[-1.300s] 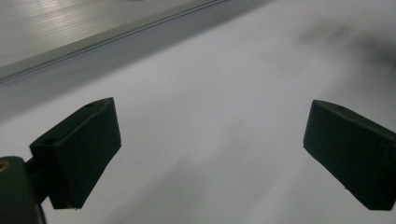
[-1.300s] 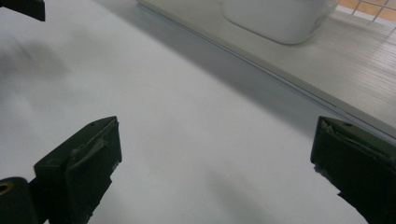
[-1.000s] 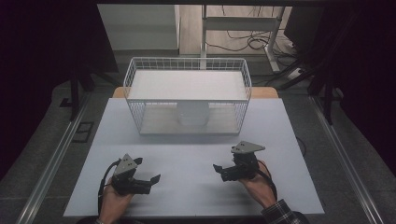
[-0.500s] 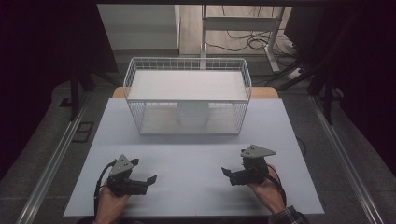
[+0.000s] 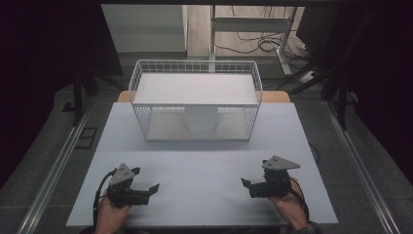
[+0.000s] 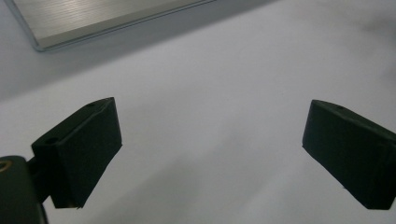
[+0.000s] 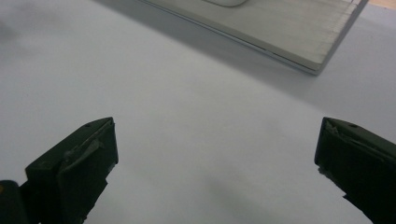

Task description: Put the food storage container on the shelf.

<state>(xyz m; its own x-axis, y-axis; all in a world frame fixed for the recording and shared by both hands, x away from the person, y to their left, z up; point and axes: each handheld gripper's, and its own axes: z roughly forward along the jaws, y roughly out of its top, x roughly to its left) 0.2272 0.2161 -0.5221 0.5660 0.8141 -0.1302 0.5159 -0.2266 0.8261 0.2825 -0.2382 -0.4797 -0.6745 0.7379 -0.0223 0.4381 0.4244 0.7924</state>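
Observation:
A white wire basket (image 5: 195, 73) stands on a pale board at the far middle of the white table (image 5: 204, 156). Inside it sits a white rounded object (image 5: 200, 119), partly hidden by the mesh. My left gripper (image 5: 146, 181) rests low near the table's front left, held by a hand, jaws wide apart with nothing between them (image 6: 212, 154). At the front right my right gripper (image 5: 247, 186) is also open and empty (image 7: 217, 172). The board's near edge (image 7: 280, 37) and corner (image 6: 42, 42) show ahead of each gripper.
Metal rails (image 5: 53, 165) run along both sides of the table. Cables (image 5: 253, 44) and a desk frame lie on the floor beyond the basket. Bare tabletop stretches between the grippers and the basket.
Both hands have drawn the grippers back toward the front edge and slightly outward. Their jaws stay open. The basket has not moved.

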